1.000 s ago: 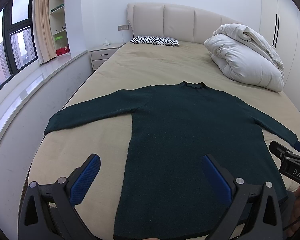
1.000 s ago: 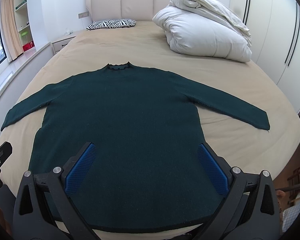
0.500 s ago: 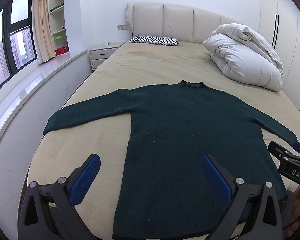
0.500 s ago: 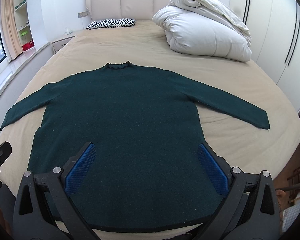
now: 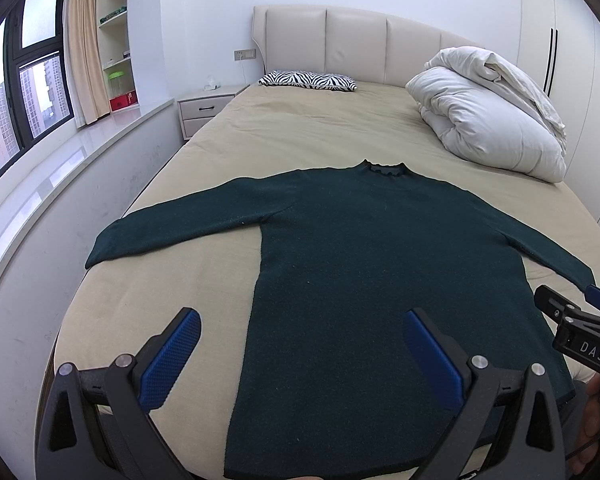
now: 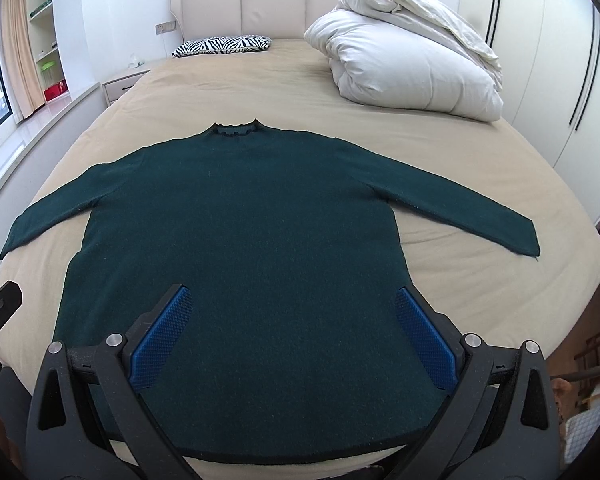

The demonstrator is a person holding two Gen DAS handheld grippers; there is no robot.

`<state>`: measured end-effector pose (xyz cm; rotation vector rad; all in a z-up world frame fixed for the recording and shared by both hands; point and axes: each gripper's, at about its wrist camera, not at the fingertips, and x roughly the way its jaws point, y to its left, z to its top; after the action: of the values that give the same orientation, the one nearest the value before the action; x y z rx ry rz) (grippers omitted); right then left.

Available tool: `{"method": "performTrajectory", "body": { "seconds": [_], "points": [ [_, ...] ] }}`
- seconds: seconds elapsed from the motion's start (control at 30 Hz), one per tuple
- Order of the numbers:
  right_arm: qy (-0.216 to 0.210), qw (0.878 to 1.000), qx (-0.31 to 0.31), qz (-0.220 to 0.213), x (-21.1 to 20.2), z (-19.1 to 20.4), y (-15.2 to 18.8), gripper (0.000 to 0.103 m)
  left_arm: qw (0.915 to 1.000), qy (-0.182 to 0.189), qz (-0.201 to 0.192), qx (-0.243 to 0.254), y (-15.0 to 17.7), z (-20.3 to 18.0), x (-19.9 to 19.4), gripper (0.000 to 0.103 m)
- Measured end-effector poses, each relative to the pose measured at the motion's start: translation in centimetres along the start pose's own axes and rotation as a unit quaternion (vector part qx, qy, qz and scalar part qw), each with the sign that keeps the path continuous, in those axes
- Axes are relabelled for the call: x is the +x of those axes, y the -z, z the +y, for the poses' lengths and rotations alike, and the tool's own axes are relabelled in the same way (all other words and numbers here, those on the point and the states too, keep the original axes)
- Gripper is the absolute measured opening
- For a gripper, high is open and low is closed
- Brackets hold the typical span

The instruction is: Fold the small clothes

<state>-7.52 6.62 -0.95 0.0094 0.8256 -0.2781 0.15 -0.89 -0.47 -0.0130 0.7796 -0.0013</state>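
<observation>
A dark green long-sleeved sweater (image 5: 380, 264) (image 6: 240, 232) lies flat on the beige bed (image 5: 300, 136) (image 6: 440, 148), collar toward the headboard, both sleeves spread out to the sides. My left gripper (image 5: 300, 332) hovers open above the sweater's lower left edge, its blue pads wide apart and holding nothing. Over the hem area my right gripper (image 6: 294, 316) is open too, empty. The right gripper's tip (image 5: 572, 320) shows at the right edge of the left wrist view.
A rolled white duvet (image 5: 488, 120) (image 6: 412, 60) lies at the bed's far right. A zebra-print pillow (image 5: 308, 79) (image 6: 224, 44) sits by the headboard. A nightstand (image 5: 204, 110), a window ledge (image 5: 60, 168) and shelves line the left; wardrobe doors (image 6: 560, 60) stand right.
Both views have drifted slightly back and up, so a bit more of the sweater's hem shows. The sweater has not moved and both grippers stay open.
</observation>
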Motion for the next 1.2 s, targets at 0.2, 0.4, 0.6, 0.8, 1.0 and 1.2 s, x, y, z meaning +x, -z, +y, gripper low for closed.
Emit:
{"method": "performTrajectory", "body": {
  "seconds": [0.2,0.4,0.6,0.8,1.0,1.2],
  "points": [
    [0.0,1.0,-0.001,0.003,0.21,0.12,0.17,0.103,1.0,0.001,0.001,0.0,0.1,0.05,-0.05,0.103],
    [0.0,1.0,-0.001,0.006,0.34,0.2,0.31,0.103,1.0,0.001,0.001,0.0,0.15,0.08,-0.03,0.103],
    [0.0,1.0,-0.001,0.006,0.34,0.25,0.33,0.103,1.0,0.001,0.001,0.0,0.16,0.06,-0.02,0.103],
    [0.0,1.0,-0.001,0.007,0.34,0.28,0.4,0.103,1.0,0.002,0.002,-0.001,0.24,0.02,0.03,0.103],
    [0.001,1.0,0.0,0.009,0.43,0.16,0.51,0.103,1.0,0.004,0.004,-0.001,0.58,0.05,0.3,0.103],
    [0.0,1.0,0.0,0.012,0.66,0.03,0.48,0.103,1.0,0.005,0.006,-0.006,0.74,0.2,0.55,0.103]
  ]
}}
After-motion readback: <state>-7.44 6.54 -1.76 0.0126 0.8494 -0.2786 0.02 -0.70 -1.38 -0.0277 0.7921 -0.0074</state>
